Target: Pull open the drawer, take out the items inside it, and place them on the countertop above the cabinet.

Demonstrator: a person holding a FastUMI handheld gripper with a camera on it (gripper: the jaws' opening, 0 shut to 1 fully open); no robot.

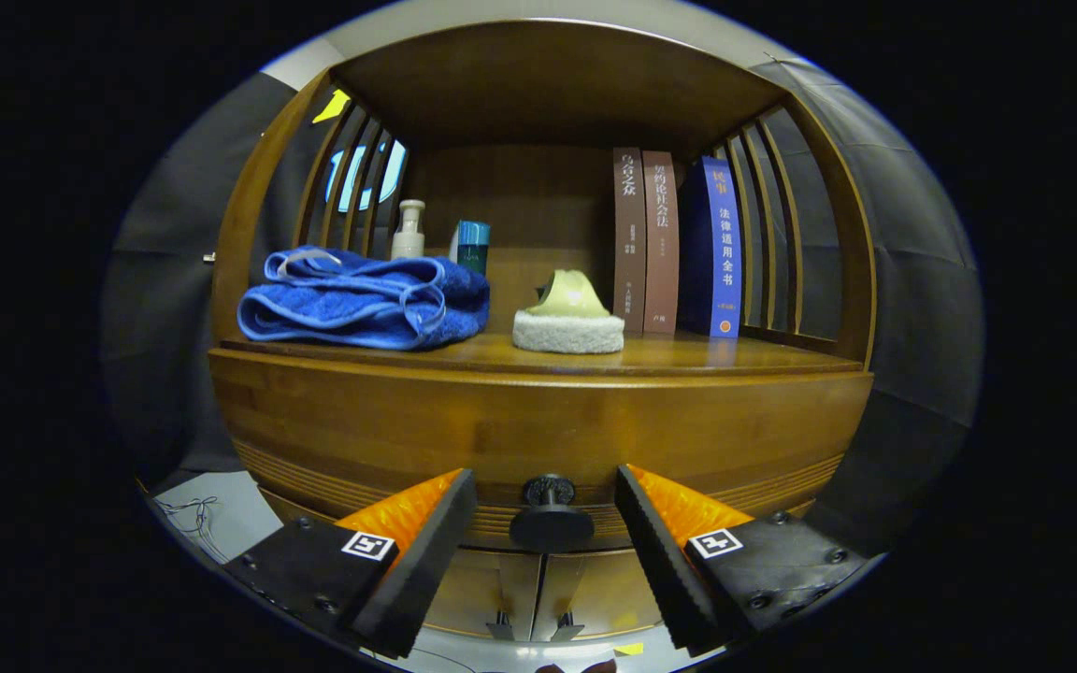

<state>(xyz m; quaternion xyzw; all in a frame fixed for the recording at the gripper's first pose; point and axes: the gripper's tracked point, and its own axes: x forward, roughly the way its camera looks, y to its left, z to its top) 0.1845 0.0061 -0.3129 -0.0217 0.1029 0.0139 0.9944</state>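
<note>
The wooden cabinet's drawer front (538, 421) is closed, with a dark round knob (550, 514) at its lower middle. My gripper (546, 505) is open, and the knob sits between the two fingers without either one touching it. The countertop (679, 355) above the drawer is a shelf-like wooden surface. On it lie a folded blue towel (366, 299) on the left and a pale green and white fluffy slipper-like item (568, 318) in the middle. The drawer's contents are hidden.
Three upright books (674, 243) stand at the back right of the countertop. A pump bottle (409, 231) and a teal container (473, 245) stand behind the towel. Slatted wooden sides and a top panel enclose the countertop. Two lower cabinet doors (538, 584) meet below the knob.
</note>
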